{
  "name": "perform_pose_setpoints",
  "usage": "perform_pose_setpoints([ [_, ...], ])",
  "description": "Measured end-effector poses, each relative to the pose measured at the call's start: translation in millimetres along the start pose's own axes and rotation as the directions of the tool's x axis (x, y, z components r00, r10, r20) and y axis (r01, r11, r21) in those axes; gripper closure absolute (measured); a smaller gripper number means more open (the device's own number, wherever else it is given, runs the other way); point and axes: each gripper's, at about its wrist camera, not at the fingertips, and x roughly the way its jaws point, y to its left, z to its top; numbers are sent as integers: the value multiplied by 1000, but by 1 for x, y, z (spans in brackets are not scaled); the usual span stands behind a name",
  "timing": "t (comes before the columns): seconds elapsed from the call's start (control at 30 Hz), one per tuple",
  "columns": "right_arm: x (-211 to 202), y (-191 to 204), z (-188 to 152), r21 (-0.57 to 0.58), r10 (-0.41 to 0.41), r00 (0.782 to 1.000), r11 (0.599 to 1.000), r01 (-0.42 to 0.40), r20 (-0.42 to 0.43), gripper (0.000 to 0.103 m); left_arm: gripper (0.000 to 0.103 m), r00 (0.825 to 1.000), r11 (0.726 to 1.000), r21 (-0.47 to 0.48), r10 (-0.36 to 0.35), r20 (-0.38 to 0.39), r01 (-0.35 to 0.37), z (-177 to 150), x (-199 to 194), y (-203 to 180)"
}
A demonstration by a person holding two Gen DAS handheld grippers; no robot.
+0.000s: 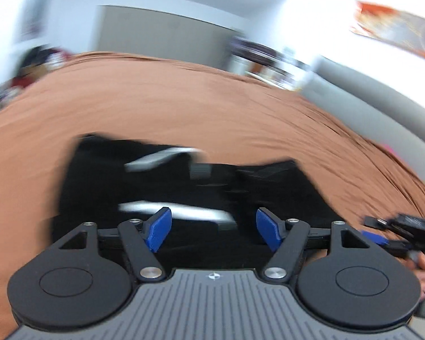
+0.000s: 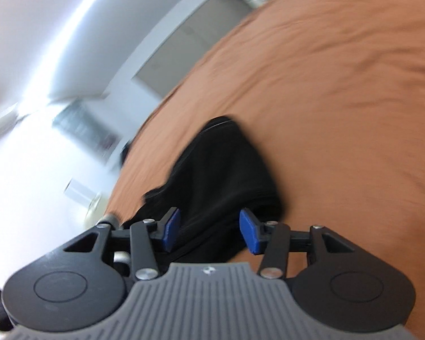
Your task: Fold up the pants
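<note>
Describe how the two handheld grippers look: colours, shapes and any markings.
Both match. The left gripper and the right gripper each have blue pads on black linkage arms with silver pivot screws, two round black discs, and a grey ribbed body bearing a small white emblem. No cables or sleeves show.

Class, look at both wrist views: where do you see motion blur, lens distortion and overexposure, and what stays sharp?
Left wrist view: the black pants and brown bedspread are smeared by motion, the upper right blown out white, while the open left gripper stays sharp. Right wrist view: the fisheye bends the bedspread edge, the wall glares white, the pants are blurred, and the open right gripper is crisp.
</note>
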Motion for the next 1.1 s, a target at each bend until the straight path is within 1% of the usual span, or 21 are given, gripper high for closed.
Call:
perform_pose_setpoints([
  [0.07,-2,-10,2,54,-35,999,998,35,7,57,23,997,994,87,-59,-39,63,3,28,-33],
  [0.13,0,-18,4,93,-41,999,995,41,3,57,23,993,982,162,-81,-83,94,6,56,-64],
  [0.2,1,-18,5,111,-30,1000,993,29,4,56,23,990,973,203,-87,-115,109,6,76,-82],
  [0.27,5,-20,12,124,-29,1000,992,29,0,56,23,987,970,213,-93,-133,120,6,94,-95],
  [0.37,25,-19,13,148,-59,998,987,58,-4,55,23,983,972,192,-104,-151,133,5,106,-101],
  [0.43,31,-21,13,175,-73,997,982,73,-3,54,23,979,974,178,-110,-170,140,5,117,-104],
  [0.47,37,-19,13,192,-77,997,978,77,-5,53,23,977,975,172,-111,-180,142,7,121,-104],
  [0.5,43,-22,13,212,-77,997,974,78,-12,50,23,975,977,161,-107,-194,139,6,126,-103],
  [0.57,58,-26,12,236,-71,997,969,75,-28,49,24,968,987,116,-81,-236,111,2,140,-94],
  [0.6,64,-27,12,243,-61,997,968,68,-36,48,30,964,991,84,-83,-254,107,-2,144,-85],
  [0.63,71,-28,12,246,-52,997,967,63,-48,47,33,960,992,42,-100,-262,115,-6,146,-75],
  [0.67,75,-29,12,249,-49,997,967,61,-56,46,34,958,993,3,-115,-263,120,-9,148,-66],
  [0.73,84,-27,13,238,-43,997,969,57,-65,43,42,958,989,-65,-148,-245,136,-13,146,-51],
  [0.8,94,-27,14,227,-38,997,972,53,-69,43,42,958,985,-96,-160,-240,141,-12,144,-46],
  [0.83,98,-27,15,219,-30,997,975,46,-76,46,42,958,986,-91,-155,-242,136,-10,143,-46],
  [0.9,103,-24,17,199,-35,995,979,53,-92,66,42,958,990,-59,-140,-250,129,-9,142,-51],
  [1.0,101,-27,19,225,12,996,974,7,-84,76,42,960,993,-12,-117,-254,118,-9,143,-59],
  [1.1,90,-23,20,262,93,994,962,-76,-51,78,41,962,993,3,-116,-246,120,-10,141,-60],
])
